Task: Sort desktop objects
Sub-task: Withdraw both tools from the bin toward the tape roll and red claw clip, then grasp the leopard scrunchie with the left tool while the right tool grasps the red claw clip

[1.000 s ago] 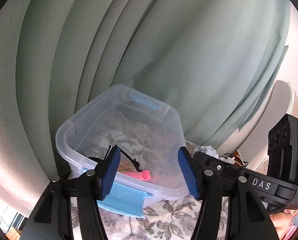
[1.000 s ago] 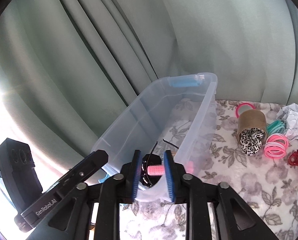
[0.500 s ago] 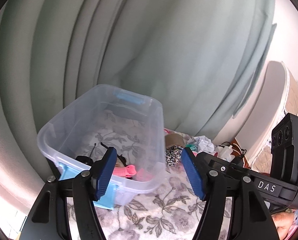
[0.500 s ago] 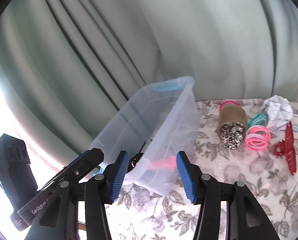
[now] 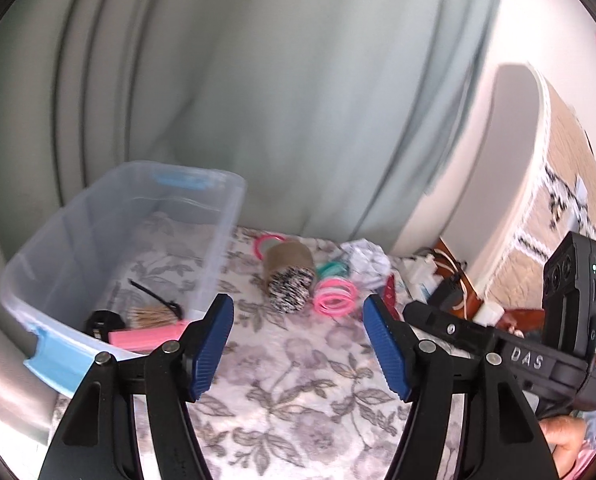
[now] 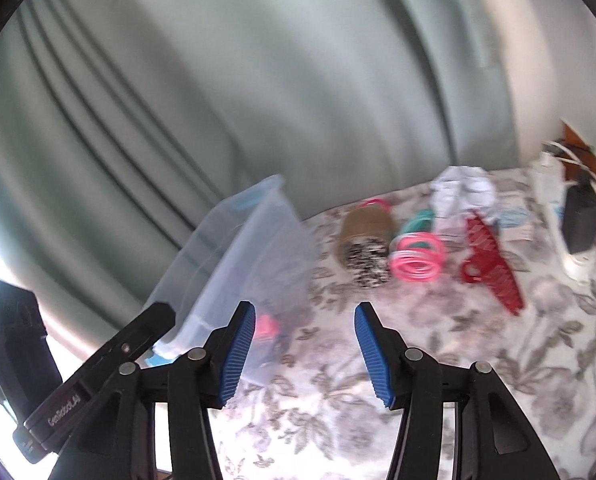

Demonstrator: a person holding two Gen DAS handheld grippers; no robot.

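Pink rings (image 6: 418,254) beside cardboard tube (image 6: 364,226)

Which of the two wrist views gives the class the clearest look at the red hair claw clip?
The right wrist view. There the red hair claw clip lies whole on the floral cloth, teeth visible. In the left wrist view only a red sliver shows, mostly hidden behind the left gripper's fingers.
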